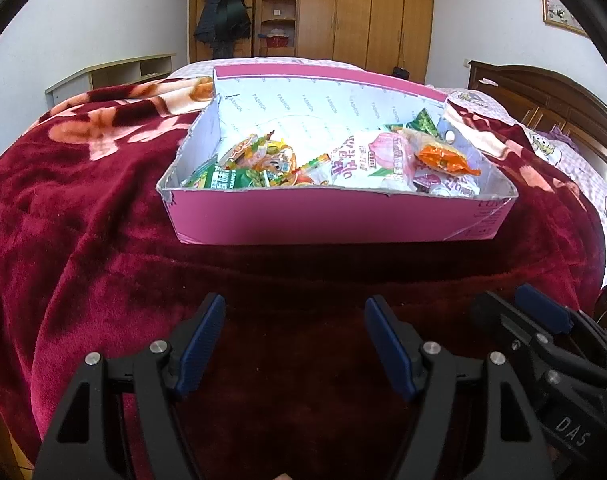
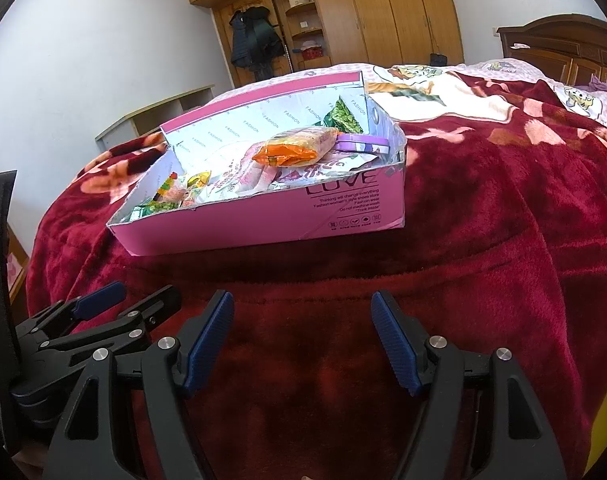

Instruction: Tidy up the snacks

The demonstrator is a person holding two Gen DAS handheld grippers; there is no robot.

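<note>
A pink cardboard box (image 1: 327, 220) (image 2: 239, 228) sits on a dark red blanket (image 1: 83, 240) (image 2: 503, 220) on a bed. Several snack packets lie inside it: an orange packet (image 1: 443, 158) (image 2: 287, 152), a white and pink bag (image 1: 367, 160), green packets (image 1: 223, 178) (image 2: 345, 116) and a purple tin (image 2: 363, 146). My left gripper (image 1: 295, 304) hangs open over the blanket, short of the box's near wall, with nothing between its fingers. Beside it, my right gripper (image 2: 302, 300) (image 1: 503, 300) is open too and empty.
A wooden wardrobe (image 1: 367, 12) (image 2: 383, 12) with open shelves stands against the far wall, and a dark jacket (image 1: 223, 12) (image 2: 255, 36) hangs on it. A low shelf (image 1: 115, 74) is at the left. A dark wooden headboard (image 1: 551, 100) (image 2: 563, 48) is at the right.
</note>
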